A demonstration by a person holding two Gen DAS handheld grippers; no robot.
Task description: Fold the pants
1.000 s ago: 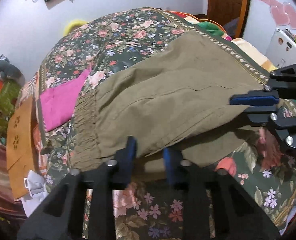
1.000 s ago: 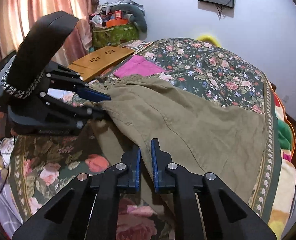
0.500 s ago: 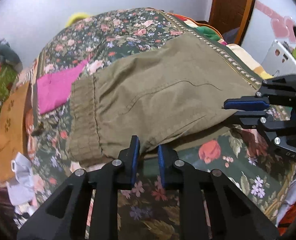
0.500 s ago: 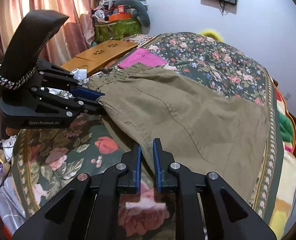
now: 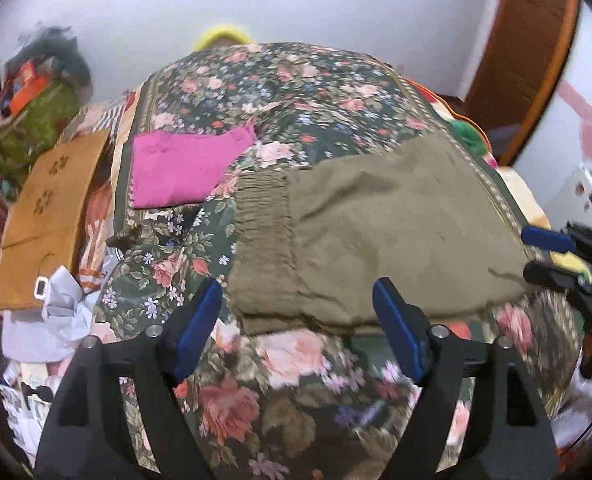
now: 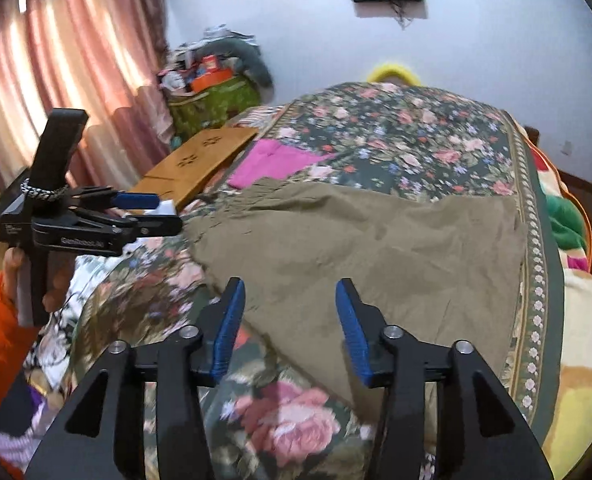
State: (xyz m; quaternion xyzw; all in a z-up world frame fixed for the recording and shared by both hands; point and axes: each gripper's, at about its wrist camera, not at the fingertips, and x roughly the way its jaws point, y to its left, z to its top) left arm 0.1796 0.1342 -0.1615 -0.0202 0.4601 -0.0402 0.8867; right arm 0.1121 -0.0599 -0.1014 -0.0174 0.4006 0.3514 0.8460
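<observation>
You release pants (image 5: 376, 232): both grippers, left (image 5: 296, 336) and right (image 6: 287, 320), jaws now wide open, empty, just off near edge. Fold laid; next fold pending.

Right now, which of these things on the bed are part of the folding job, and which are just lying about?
Job: olive pants; left hand-held gripper and right hand-held gripper, both open.

Lying about: pink cloth; wooden board; green bag; floral bedspread.

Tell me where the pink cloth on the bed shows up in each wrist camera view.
Left wrist: the pink cloth lies left of centre, beyond the pants' waistband.
Right wrist: the pink cloth sits near mid-frame, just past the pants.
Shared landmark: the wooden board beside it.
</observation>
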